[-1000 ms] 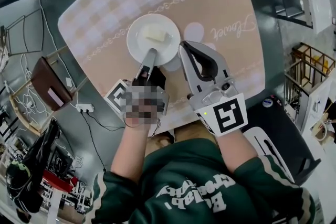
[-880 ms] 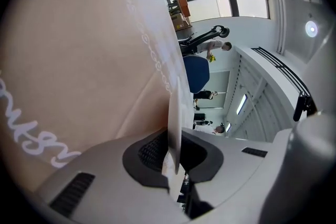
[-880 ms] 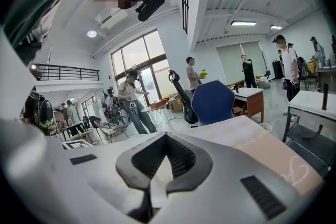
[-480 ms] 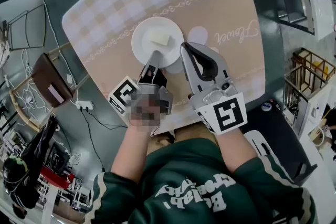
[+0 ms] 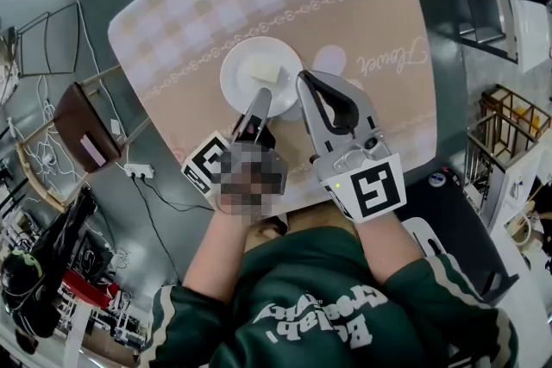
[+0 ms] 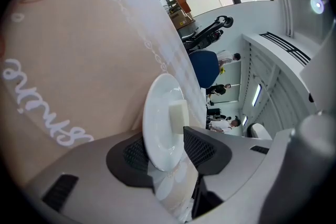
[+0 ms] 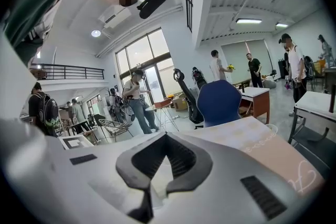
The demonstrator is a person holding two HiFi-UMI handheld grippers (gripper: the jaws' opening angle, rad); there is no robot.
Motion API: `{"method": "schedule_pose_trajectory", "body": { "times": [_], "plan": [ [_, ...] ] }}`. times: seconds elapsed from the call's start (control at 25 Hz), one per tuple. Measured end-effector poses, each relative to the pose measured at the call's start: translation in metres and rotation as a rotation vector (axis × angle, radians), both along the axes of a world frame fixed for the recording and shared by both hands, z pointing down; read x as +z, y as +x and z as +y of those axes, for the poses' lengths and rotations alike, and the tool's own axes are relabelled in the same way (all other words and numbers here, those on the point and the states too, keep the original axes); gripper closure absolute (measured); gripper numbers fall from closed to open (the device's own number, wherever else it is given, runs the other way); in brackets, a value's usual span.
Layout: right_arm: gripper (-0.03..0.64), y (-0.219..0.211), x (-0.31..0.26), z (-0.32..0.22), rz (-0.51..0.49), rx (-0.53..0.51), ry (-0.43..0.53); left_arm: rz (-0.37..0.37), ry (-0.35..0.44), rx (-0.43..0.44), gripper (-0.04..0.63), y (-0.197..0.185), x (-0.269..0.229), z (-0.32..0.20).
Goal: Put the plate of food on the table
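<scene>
The left tool (image 6: 167,150) is opening, and the near rim of the plate (image 5: 259,75) lies loose between its jaws. It should open wide, then pull straight back so the plate does not slide. The plate, with its food (image 5: 266,71), sits flat on the bench (image 5: 362,4). The right tool (image 5: 308,80), clenched and empty, is just beside the plate.

**Colours and patterns on record**

Plate (image 5: 235,80) white; food (image 5: 266,71) pale cream. Table (image 5: 371,4) beige, with a pale checked band, a chain-motif line and white script. Left gripper (image 5: 260,97) and right gripper (image 5: 304,80) light grey, pads (image 6: 202,147) black. Marker cube (image 5: 373,190) black-and-white. Sweatshirt (image 5: 328,289) dark green, white lettering.
</scene>
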State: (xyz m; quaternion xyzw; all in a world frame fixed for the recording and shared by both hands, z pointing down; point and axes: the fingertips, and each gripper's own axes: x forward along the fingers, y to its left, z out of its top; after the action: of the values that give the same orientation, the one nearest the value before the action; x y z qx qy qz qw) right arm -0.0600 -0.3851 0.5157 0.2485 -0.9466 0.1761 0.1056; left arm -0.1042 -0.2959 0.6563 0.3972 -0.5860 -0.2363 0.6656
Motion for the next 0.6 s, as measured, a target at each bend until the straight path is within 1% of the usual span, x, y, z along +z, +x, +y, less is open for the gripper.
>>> {"method": "schedule_pose_trajectory", "body": {
  "times": [0.28, 0.6],
  "plan": [
    [0.601, -0.001, -0.005, 0.005, -0.005, -0.003, 0.007, -0.001, -0.013, -0.009, 0.423, 0.001, -0.002, 0.016],
    [0.601, -0.001, -0.012, 0.015, -0.009, -0.008, 0.022, -0.008, 0.008, -0.018, 0.410, -0.002, -0.007, 0.024]
  ]
}}
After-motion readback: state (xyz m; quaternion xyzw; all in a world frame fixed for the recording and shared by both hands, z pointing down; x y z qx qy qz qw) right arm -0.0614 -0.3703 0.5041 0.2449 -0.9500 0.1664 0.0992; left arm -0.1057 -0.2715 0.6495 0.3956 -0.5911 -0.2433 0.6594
